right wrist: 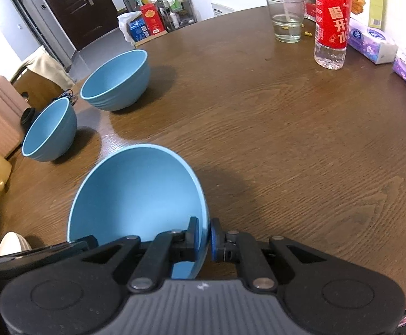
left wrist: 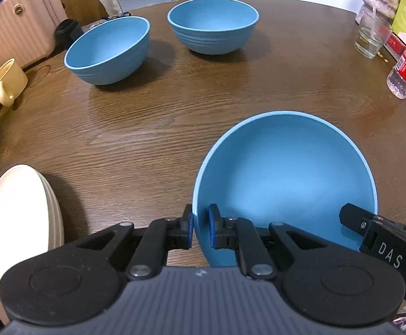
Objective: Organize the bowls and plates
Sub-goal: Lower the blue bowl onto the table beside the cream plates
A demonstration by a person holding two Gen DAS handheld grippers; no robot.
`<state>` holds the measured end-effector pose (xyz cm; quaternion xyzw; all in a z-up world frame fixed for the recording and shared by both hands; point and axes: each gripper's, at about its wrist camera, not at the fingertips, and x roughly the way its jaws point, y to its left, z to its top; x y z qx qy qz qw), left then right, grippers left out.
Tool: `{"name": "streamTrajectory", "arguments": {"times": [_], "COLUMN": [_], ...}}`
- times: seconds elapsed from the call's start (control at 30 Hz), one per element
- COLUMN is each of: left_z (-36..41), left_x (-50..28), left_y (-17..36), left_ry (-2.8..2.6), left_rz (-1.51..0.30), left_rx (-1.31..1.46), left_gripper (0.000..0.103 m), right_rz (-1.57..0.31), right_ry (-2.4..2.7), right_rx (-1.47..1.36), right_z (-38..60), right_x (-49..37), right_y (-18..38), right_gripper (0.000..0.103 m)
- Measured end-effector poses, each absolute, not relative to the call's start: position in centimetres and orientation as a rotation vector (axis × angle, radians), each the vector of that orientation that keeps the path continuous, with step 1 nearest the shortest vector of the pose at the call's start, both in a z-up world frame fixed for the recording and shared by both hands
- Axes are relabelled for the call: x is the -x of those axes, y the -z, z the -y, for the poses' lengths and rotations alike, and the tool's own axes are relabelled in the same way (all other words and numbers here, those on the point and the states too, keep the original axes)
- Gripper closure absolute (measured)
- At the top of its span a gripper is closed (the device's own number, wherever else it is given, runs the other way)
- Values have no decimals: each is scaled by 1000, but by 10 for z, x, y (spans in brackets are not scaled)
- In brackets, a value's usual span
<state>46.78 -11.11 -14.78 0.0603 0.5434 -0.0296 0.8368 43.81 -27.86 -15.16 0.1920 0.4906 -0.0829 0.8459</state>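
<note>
A large blue bowl [left wrist: 284, 178] is held over the brown wooden table [left wrist: 152, 128] by both grippers. My left gripper [left wrist: 200, 227] is shut on the bowl's left rim, one pad outside and one inside. My right gripper [right wrist: 204, 237] is shut on the right rim of the same blue bowl [right wrist: 136, 192]; its black body shows at the lower right of the left wrist view. Two more blue bowls stand upright farther back, one at the left [left wrist: 109, 50] and one behind the middle [left wrist: 212, 23]. A stack of cream plates [left wrist: 19, 223] lies at the near left.
A yellow mug [left wrist: 6, 82] and a pink suitcase [left wrist: 19, 19] sit by the table's left edge. At the far right stand a drinking glass [right wrist: 286, 18], a red-labelled water bottle [right wrist: 331, 22] and purple tissue packs [right wrist: 370, 42]. A chair [right wrist: 44, 69] is behind the table.
</note>
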Motion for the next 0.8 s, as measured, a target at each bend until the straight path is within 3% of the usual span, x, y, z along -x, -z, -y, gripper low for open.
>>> {"name": "streamTrajectory", "arguments": {"times": [0.8], "left_z": [119], "left_x": [-467], "left_y": [155], "left_ry": [69], "left_rz": [-1159], "left_rx": [-146], "left_gripper": [91], "right_rz": [-1034], "right_ry": [174], "right_rx": [-383], "right_z": [284], "right_x": [-438], "right_y": [159], "right_gripper": [95]}}
